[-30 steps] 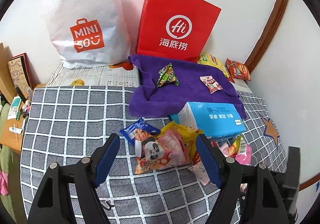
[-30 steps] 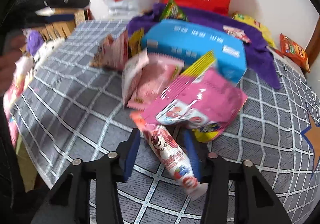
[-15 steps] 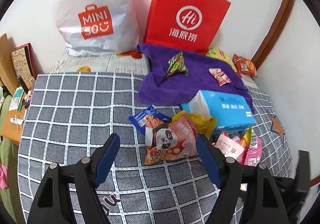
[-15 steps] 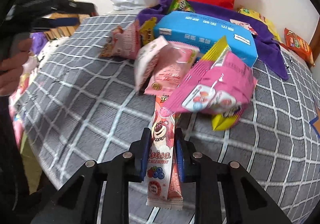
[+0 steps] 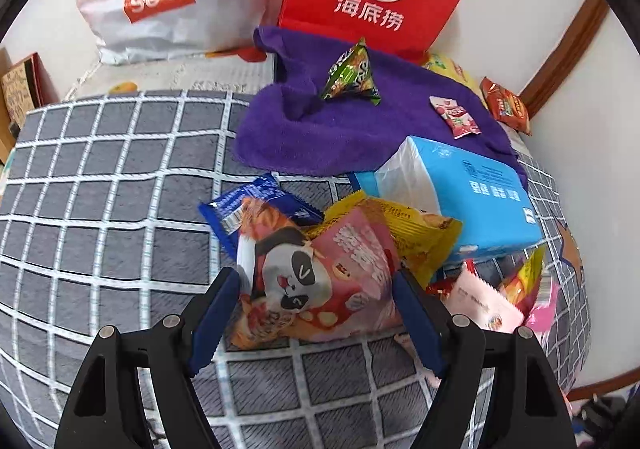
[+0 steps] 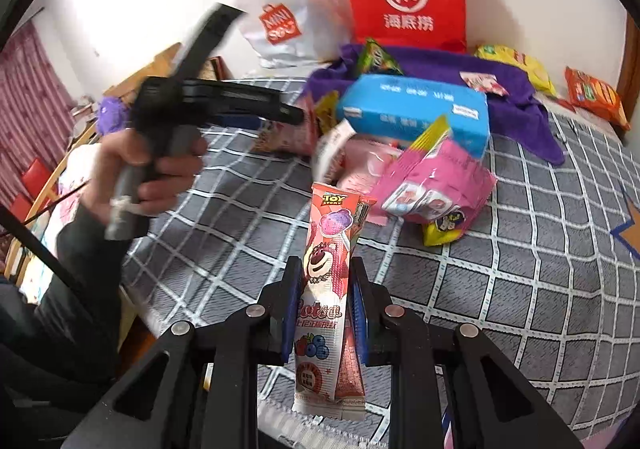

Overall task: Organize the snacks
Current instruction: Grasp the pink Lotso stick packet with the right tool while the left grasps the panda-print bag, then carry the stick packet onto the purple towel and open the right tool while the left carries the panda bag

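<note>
Right gripper [image 6: 324, 301] jaws clamp the pink strawberry stick pack [image 6: 326, 289] lengthwise, lifted clear of the checked blanket [image 6: 520, 289], likely for sorting; left gripper [image 5: 316, 313] jaws spread, straddling the panda snack bag [image 5: 316, 281], contact unclear.

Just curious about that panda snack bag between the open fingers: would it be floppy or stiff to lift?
The panda snack bag looks puffy and crinkled, so probably light and squashy. Its glossy film may slip in the left gripper.
</note>
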